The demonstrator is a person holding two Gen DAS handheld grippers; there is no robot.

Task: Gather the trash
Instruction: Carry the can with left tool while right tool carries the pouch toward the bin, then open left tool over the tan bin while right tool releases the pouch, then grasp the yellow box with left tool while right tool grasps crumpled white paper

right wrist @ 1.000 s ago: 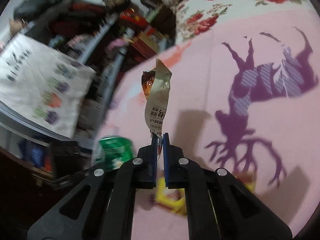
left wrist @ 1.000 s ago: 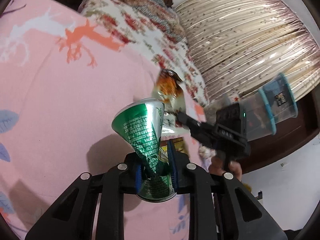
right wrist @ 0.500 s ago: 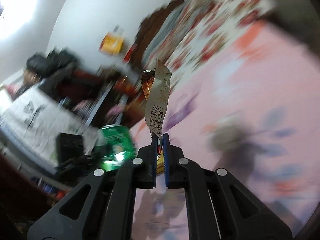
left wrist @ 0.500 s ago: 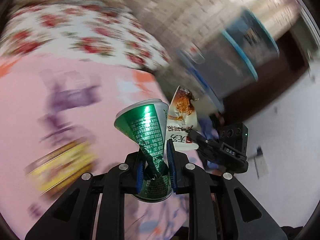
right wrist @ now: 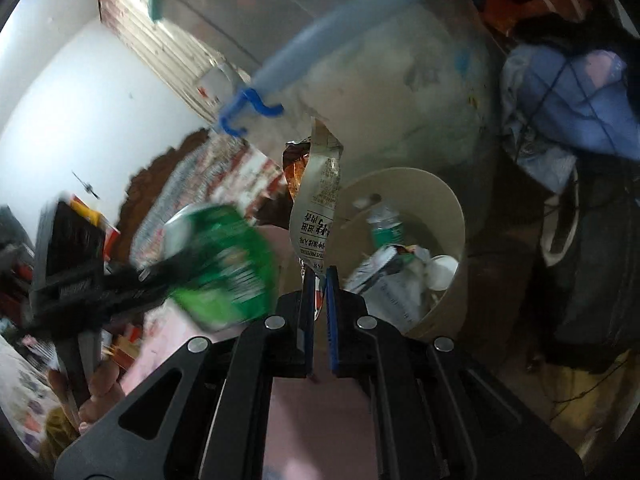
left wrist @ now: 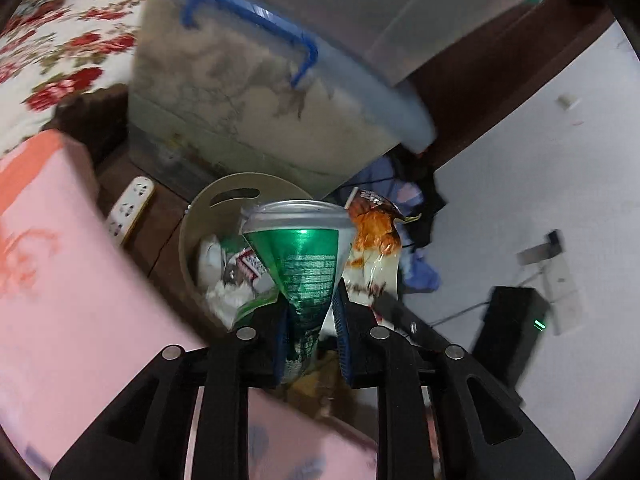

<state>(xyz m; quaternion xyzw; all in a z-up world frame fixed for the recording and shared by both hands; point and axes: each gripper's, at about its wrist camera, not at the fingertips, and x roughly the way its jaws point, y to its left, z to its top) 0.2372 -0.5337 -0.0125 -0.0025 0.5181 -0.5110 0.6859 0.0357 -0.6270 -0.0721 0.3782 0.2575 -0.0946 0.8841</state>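
My left gripper (left wrist: 310, 312) is shut on a crushed green can (left wrist: 300, 252) and holds it above a beige round bin (left wrist: 224, 196) with several pieces of trash in it. My right gripper (right wrist: 319, 280) is shut on an orange and white snack wrapper (right wrist: 316, 204), held upright beside the same bin (right wrist: 404, 178). The wrapper also shows in the left wrist view (left wrist: 374, 248), just right of the can. The can shows blurred in the right wrist view (right wrist: 224, 264), left of the wrapper.
A large translucent storage box with a blue handle (left wrist: 256, 92) stands behind the bin. The pink bed edge (left wrist: 68, 264) lies to the left, with a white power strip (left wrist: 132, 204) on the floor. Blue and dark clothes (right wrist: 576, 92) are heaped right of the bin.
Both grippers have swung off the pink bed and now hang over the bin, still holding the can and the wrapper.
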